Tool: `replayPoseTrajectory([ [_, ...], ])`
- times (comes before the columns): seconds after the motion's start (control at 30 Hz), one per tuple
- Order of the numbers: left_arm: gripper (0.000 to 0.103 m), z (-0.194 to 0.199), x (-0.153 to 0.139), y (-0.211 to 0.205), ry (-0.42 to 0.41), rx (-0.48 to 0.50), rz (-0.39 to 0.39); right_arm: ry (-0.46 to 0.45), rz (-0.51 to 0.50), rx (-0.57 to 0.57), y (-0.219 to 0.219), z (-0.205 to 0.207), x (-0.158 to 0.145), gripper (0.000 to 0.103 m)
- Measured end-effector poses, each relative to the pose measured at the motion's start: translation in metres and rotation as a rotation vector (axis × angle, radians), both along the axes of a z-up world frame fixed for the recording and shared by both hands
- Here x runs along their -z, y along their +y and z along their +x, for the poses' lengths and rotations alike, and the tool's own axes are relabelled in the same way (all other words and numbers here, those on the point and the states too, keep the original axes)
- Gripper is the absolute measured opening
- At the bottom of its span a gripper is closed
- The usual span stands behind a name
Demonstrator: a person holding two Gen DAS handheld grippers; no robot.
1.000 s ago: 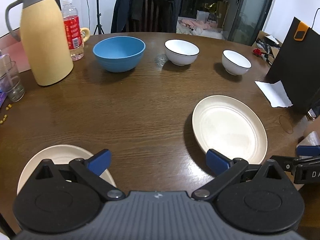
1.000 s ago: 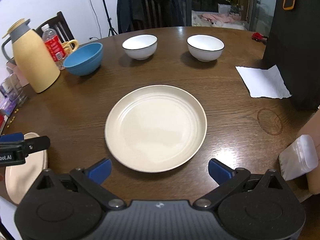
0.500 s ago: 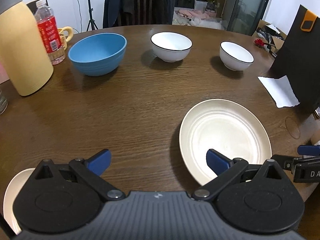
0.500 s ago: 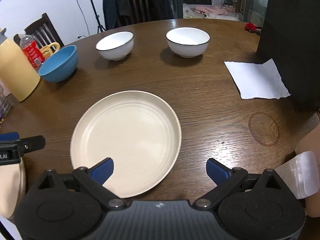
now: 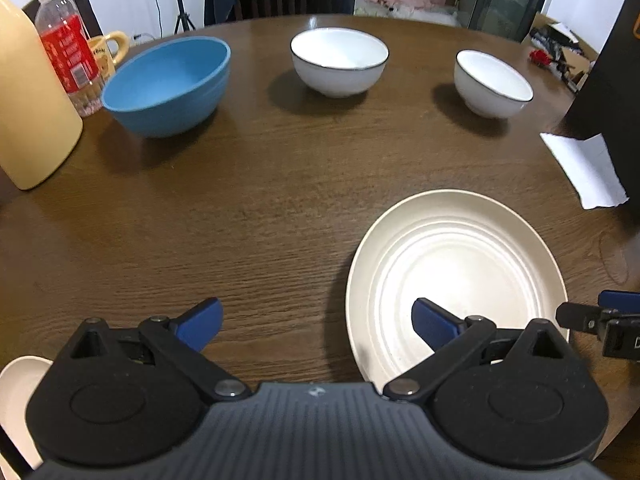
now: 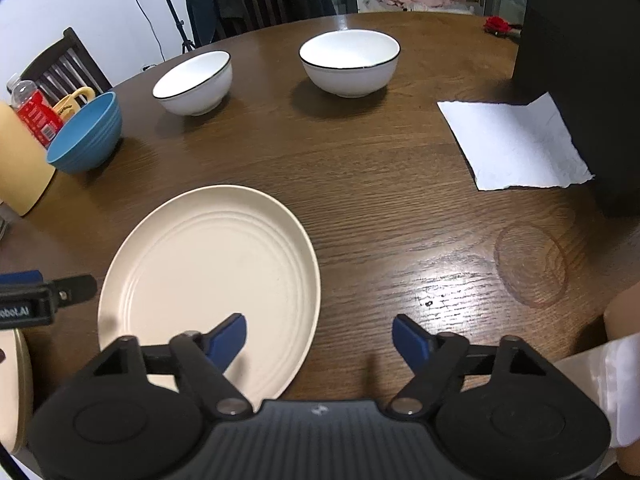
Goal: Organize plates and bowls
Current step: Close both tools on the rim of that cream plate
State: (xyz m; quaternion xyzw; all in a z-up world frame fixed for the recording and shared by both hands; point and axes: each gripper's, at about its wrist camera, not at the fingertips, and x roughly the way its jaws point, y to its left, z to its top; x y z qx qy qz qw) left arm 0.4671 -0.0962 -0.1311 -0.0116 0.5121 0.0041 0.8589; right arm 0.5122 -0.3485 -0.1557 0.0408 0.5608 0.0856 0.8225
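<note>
Open desk (image 5: 260,208) lies between cream plate (image 5: 456,264) and the far row: blue bowl (image 5: 172,84), two white bowls (image 5: 340,60). Black box (image 6: 580,72) and yellow flask (image 5: 28,100) bound the sides.

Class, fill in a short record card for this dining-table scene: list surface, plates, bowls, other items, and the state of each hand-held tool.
Surface: round dark wooden table
Plates: cream ridged round plate near the front; second cream plate only partly visible at the left edge
Bowls: large blue bowl; two white bowls with thin dark rims, all empty and standing apart
Other items: yellow jug, red-labelled bottle, white paper napkin
Left tool: open, holding nothing
Right tool: jaws closing, straddling the cream plate's near rim, not gripping
</note>
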Motion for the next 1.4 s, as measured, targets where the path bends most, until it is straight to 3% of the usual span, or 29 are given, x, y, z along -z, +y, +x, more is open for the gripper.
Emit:
replayPoseTrajectory([
  [0.07,0.101,0.004,0.004,-0.001,0.013,-0.002,-0.001,0.012,0.008,0.000,-0.002,0.005,0.004,0.069],
  [0.13,0.099,0.009,0.007,-0.003,0.021,-0.003,0.002,0.025,0.023,0.004,-0.004,0.009,0.008,0.059],
  [0.33,0.092,0.020,0.013,-0.008,0.060,-0.014,-0.013,0.049,0.054,-0.001,-0.008,0.018,0.017,0.048],
  [0.7,0.068,0.031,0.021,-0.007,0.138,-0.041,-0.072,0.100,0.112,-0.001,-0.008,0.030,0.025,0.026],
  [0.87,0.051,0.034,0.024,-0.004,0.173,-0.049,-0.108,0.112,0.129,0.013,-0.010,0.032,0.027,0.020],
  [1.03,0.045,0.035,0.026,-0.002,0.199,-0.057,-0.148,0.124,0.140,0.029,-0.014,0.034,0.029,0.016],
  [1.2,0.032,0.036,0.025,0.001,0.216,-0.068,-0.168,0.132,0.159,0.036,-0.016,0.036,0.031,0.011],
  [1.4,0.022,0.037,0.026,0.004,0.232,-0.083,-0.202,0.136,0.157,0.028,-0.013,0.038,0.032,0.008],
])
